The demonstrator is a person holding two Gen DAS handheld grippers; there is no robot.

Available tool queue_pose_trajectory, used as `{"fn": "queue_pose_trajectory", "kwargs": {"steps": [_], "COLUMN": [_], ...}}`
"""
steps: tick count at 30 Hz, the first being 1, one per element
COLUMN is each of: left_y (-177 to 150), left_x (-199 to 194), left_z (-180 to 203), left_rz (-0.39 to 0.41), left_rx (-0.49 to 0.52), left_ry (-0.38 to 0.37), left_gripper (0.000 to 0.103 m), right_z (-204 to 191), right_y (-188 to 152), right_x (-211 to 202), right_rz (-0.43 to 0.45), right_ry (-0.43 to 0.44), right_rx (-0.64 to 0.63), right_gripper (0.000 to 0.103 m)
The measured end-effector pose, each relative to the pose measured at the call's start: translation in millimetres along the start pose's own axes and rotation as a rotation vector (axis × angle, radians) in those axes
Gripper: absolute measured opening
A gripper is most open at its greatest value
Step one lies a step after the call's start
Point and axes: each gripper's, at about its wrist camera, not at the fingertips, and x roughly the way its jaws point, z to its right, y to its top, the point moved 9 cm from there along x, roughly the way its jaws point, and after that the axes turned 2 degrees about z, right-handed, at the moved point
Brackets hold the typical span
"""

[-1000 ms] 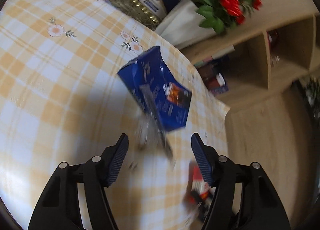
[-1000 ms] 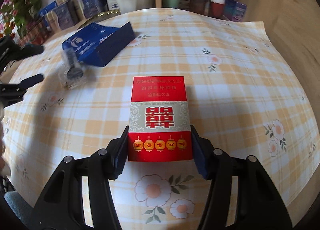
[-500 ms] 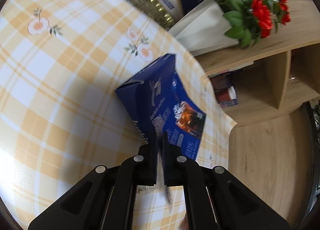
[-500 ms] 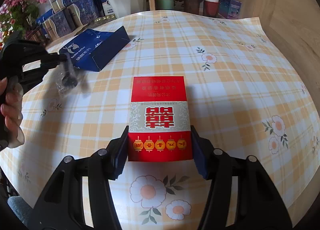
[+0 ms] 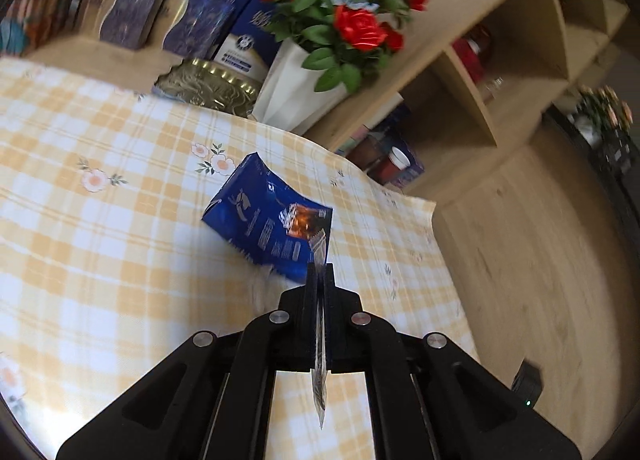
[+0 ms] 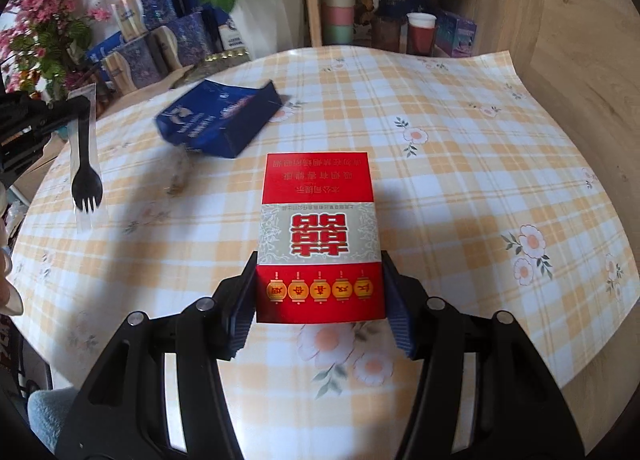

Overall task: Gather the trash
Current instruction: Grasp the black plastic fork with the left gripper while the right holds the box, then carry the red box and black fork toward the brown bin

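— Bright daylight in here, isn't it? The checked tablecloth (image 6: 460,164) is washed nearly white in places.

— Yes, and soft shadows lie under the red box (image 6: 320,236) and beside the blue packet (image 6: 218,122).

— The roses (image 5: 352,16) look smeared, and so do the boxes (image 5: 132,8) behind them.

— Both views bulge at the rim, with dark corners. The shelf (image 5: 500,72) edges curve, and the glossy blue packet shows a little glare in the left view.
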Motion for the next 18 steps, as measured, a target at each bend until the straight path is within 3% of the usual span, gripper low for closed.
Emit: {"fn": "queue_pose_trajectory", "kwargs": {"steps": [8,18], "left_y": [-50,-122], "left_x": [-64,-123], "left_z": [10,21], "left_rz": [-0.014,-0.032], "left_rx": [0.095,0.135], "left_ry": [0.024,0.012], "left_gripper": [0.003,0.003], "right_z": [-23,-39], "right_y": [-26,-59], "right_x": [-42,-85], "right_rz": [0.011,0.032], "right_ry": [0.034,0.062], "right_rx": [-0.028,-0.049], "right_gripper": [0.057,0.057]}}
